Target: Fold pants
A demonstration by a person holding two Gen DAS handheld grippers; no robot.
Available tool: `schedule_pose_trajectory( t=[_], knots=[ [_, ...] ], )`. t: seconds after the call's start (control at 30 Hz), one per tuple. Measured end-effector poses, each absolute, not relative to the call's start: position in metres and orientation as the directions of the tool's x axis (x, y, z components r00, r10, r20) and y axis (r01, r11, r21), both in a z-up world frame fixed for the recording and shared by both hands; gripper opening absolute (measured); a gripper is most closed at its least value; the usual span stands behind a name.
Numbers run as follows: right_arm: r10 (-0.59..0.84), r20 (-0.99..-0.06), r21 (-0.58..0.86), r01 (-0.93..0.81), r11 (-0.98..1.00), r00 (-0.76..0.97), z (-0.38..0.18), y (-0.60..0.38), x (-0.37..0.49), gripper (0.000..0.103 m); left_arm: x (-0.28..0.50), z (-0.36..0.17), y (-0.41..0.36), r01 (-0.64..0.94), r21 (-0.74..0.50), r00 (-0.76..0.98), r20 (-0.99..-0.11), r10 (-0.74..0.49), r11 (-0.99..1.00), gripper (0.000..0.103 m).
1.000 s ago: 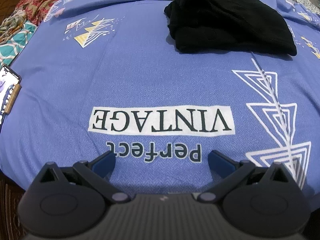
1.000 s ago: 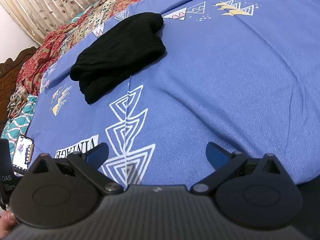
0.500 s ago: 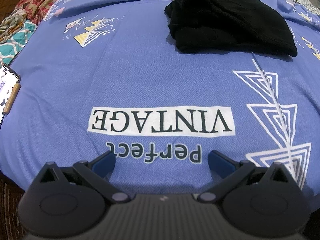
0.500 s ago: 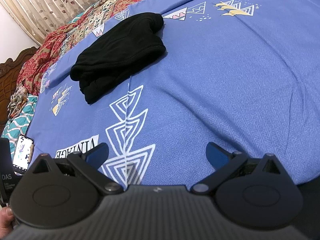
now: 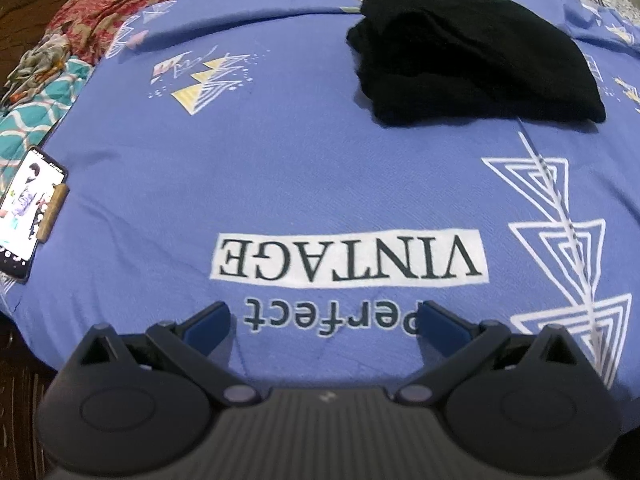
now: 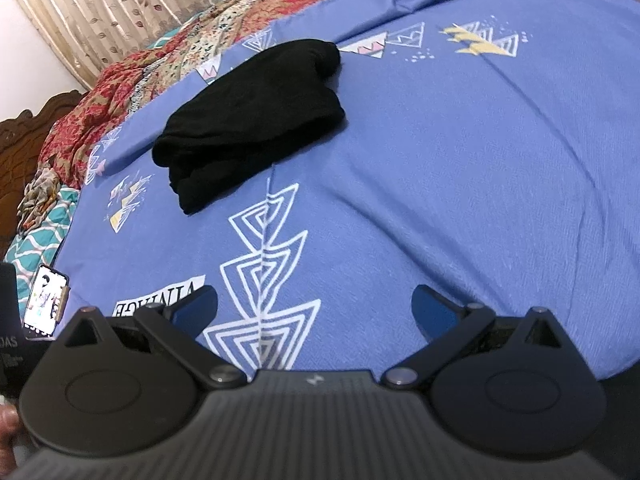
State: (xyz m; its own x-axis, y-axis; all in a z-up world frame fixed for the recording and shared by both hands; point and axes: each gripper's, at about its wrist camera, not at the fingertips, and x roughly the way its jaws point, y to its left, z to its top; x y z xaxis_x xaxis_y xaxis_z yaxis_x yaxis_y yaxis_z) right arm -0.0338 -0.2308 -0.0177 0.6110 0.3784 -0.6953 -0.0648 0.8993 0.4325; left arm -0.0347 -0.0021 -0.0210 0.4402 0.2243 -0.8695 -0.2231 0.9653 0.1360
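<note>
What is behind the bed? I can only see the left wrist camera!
Observer: A beige curtain with a leaf print, seen in the right wrist view.
Operator: Is my right gripper holding something?
Observer: No. The right gripper is open and empty, above the blue sheet.
Operator: What is next to the curtain?
Observer: A plain white wall, just above the wooden headboard.
</note>
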Motion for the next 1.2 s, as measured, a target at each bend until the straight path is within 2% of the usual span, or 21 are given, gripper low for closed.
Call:
schedule_pose_trajectory(
  t=[0.77, 1.2],
  knots=[
    [0.367, -0.682, 0.435, -0.052, 0.899, 0.632, -0.011, -0.234, -0.036, 0.103, -0.041, -0.005, 0.004, -0.278, 0.214, 0.469, -0.82, 0.327, 0.936, 0.103],
    [0.365, -0.691, 0.44, -0.038, 0.897, 0.624, -0.015, -0.234, -0.035, 0.103, -0.042, -0.003, 0.002, -0.257, 0.197, 0.492, -0.816, 0.303, 0.946, 0.103]
  ],
)
